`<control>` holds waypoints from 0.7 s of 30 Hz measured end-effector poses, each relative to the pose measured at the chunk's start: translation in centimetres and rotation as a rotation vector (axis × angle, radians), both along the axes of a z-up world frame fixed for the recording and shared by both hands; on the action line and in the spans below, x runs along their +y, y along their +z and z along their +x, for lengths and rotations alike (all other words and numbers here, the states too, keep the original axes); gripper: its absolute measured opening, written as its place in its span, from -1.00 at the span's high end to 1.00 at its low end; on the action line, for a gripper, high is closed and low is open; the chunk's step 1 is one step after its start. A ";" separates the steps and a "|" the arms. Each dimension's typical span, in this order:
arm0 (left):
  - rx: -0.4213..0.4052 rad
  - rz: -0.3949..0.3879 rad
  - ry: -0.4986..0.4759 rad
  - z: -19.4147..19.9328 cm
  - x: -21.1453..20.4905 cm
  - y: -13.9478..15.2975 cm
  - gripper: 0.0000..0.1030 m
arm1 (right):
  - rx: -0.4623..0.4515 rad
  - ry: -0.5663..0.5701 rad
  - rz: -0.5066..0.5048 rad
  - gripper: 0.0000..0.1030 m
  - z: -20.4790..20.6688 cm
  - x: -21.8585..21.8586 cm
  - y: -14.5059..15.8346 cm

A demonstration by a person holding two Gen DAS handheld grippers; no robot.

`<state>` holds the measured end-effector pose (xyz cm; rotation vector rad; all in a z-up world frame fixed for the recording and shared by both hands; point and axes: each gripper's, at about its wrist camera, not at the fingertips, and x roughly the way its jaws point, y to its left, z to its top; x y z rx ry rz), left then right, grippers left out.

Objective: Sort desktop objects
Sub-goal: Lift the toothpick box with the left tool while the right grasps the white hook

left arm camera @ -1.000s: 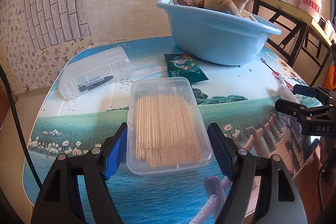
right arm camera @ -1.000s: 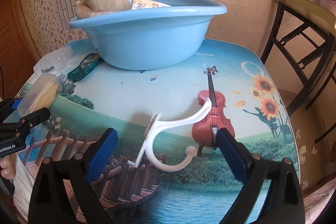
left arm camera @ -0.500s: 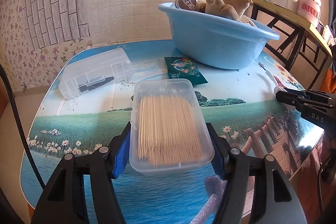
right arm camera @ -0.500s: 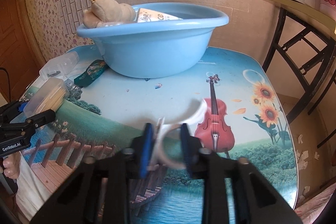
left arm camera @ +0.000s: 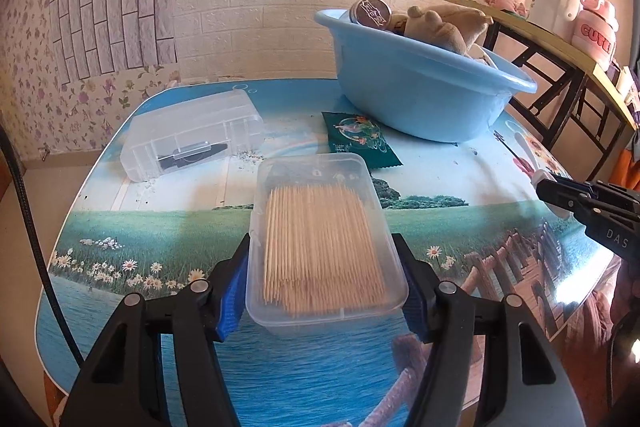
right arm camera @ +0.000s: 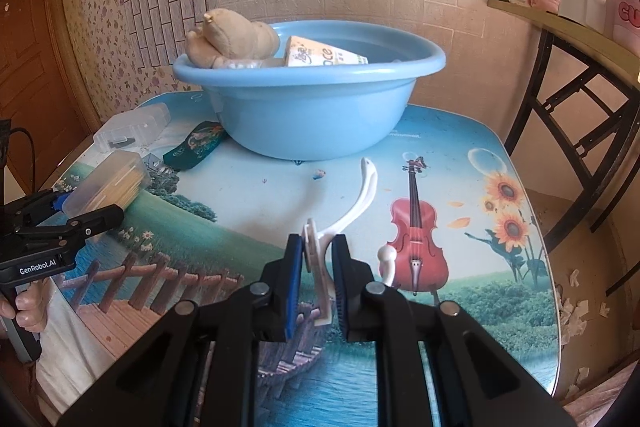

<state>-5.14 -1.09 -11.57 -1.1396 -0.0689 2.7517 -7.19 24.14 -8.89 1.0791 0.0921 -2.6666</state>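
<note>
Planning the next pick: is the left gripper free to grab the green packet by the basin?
Probably not yet: the left gripper is shut on the toothpick box, which also lies between it and the green packet.

- One blue basin [right arm camera: 312, 115] on the tabletop [right arm camera: 248, 203].
- Two clear plastic boxes: one full of toothpicks [left arm camera: 324, 239], one holding a dark pen-like item [left arm camera: 192, 139].
- One green sachet [left arm camera: 358, 139].
- One white hook [right arm camera: 348, 215].
- One plush toy [right arm camera: 230, 37].
- One round tin [left arm camera: 370, 11].
- Two grippers: left [left arm camera: 324, 291], right [right arm camera: 316, 279].
</note>
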 end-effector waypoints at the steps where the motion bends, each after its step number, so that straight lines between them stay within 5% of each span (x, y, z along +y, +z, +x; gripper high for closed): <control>1: 0.013 0.002 0.006 0.2 -0.1 0.3 -0.21 | 0.003 -0.002 -0.010 0.71 0.0 0.1 0.2; 21: 0.190 0.078 0.061 1.8 -1.8 8.1 -0.19 | 0.128 -0.003 -0.081 0.72 1.0 0.5 4.8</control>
